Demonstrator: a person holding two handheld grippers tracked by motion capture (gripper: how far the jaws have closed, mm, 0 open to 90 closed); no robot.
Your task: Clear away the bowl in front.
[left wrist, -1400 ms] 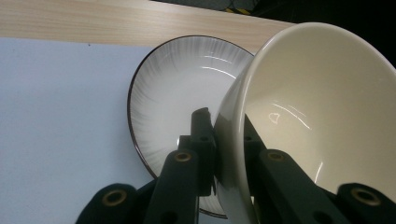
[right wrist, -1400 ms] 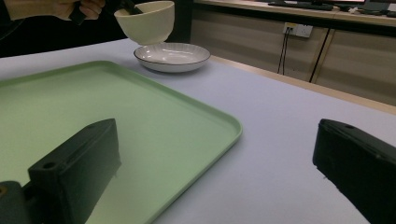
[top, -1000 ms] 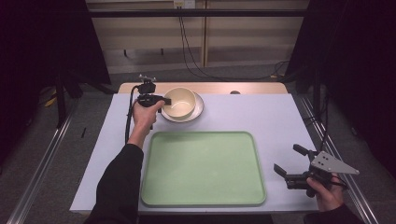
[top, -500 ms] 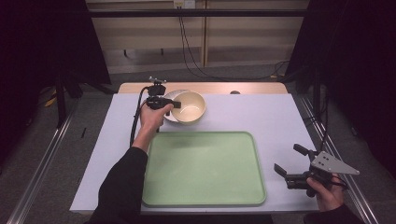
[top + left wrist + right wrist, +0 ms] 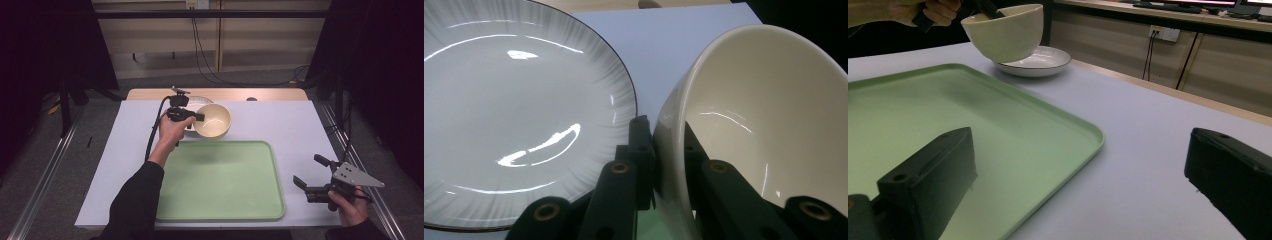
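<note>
A flat, pale-green rectangular plastic tray (image 5: 225,185) lies on the pale lavender worktop (image 5: 295,125); black cables (image 5: 200,45) hang against the beige wall panel behind.

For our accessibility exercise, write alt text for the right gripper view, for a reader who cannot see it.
A cream bowl is held in the air by its rim in a far gripper, above a white dark-rimmed plate. A green tray lies on the pale table, with the right gripper open in the foreground.
</note>
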